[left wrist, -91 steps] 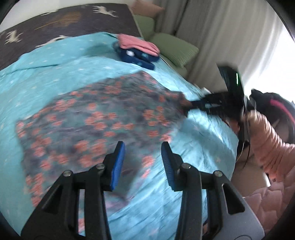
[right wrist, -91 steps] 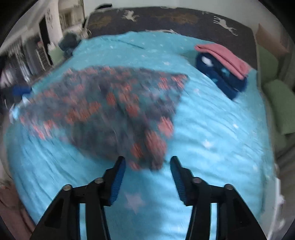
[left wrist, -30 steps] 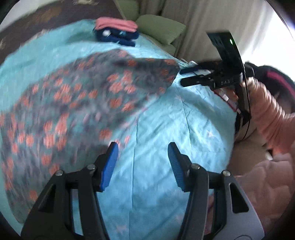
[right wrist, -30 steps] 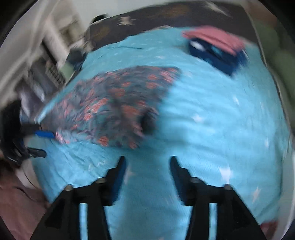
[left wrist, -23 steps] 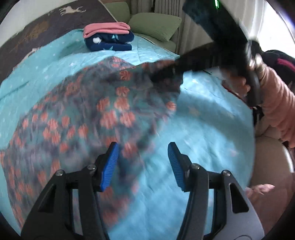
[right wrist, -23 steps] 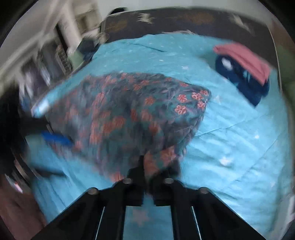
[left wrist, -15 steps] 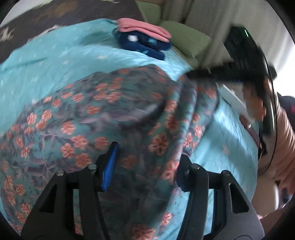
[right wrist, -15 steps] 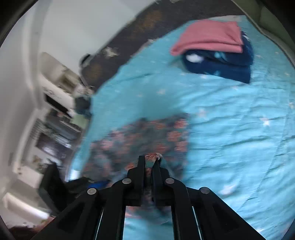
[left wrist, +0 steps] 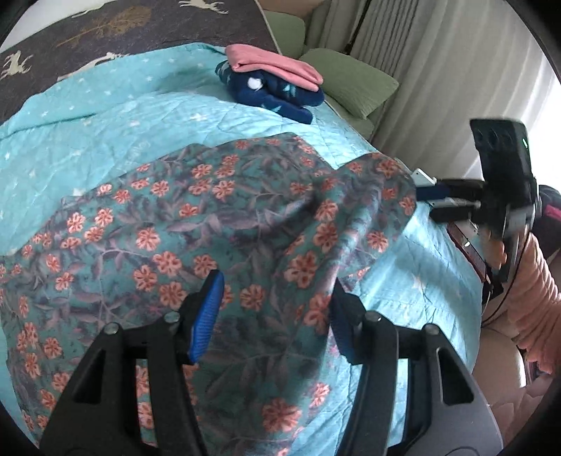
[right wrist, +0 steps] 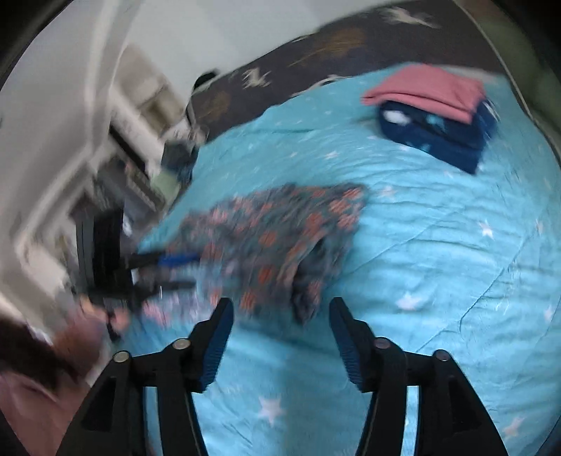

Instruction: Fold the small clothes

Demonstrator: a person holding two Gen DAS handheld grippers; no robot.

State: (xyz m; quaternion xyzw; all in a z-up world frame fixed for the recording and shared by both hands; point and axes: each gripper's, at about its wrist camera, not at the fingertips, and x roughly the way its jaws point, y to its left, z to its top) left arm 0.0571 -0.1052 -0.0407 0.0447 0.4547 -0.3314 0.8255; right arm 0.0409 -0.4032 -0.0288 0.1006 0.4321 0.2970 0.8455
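A floral garment (left wrist: 217, 224) lies rumpled across the turquoise bedspread (left wrist: 105, 115), filling the centre of the left wrist view and draped over the right finger of the left claw (left wrist: 273, 315), whose jaws stand apart. The right claw (right wrist: 278, 329) is likewise released, its view motion-blurred. No writing is legible.

We can read no text, label, brand or number in either view. The dark headboard cloth (left wrist: 140, 31) carries only pale deer and tree figures, the bedspread (right wrist: 438, 245) only white stars, and the device (left wrist: 501, 158) on the other gripper shows a green light, no lettering.
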